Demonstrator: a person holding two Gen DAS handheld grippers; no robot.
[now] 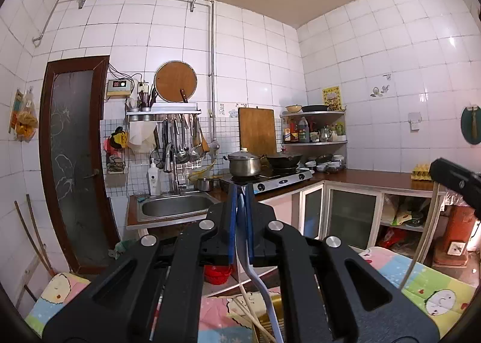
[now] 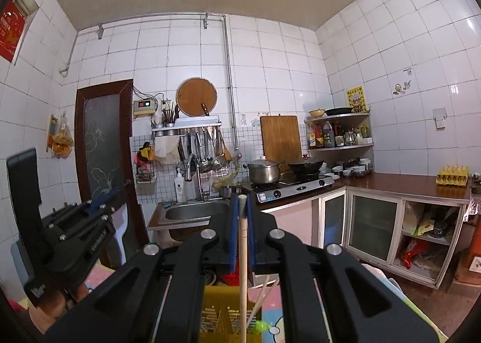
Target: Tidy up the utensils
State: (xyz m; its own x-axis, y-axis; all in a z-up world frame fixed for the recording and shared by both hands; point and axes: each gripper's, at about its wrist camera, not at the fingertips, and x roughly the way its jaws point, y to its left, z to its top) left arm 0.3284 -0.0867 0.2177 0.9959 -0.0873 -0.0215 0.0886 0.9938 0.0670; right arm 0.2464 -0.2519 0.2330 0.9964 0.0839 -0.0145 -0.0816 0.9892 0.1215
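Left hand-held gripper point(image 1: 241, 192): pinching metal utensil handle point(image 1: 258, 280). Right hand-held gripper point(image 2: 241, 203): clamped on wooden stick point(image 2: 243, 268), upright, w/ yellow basket point(image 2: 221, 317) below.

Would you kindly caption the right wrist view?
Right hand-held gripper clamps a wooden chopstick above a yellow basket.

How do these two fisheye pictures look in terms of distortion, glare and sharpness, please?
Left wrist view: tile lines bow strongly, glare on the right wall, and the right gripper at the edge is blurred. Right wrist view: same bowing, dark corners, glare on the upper right wall; the chopstick in the fingers is sharp and the left gripper slightly soft.
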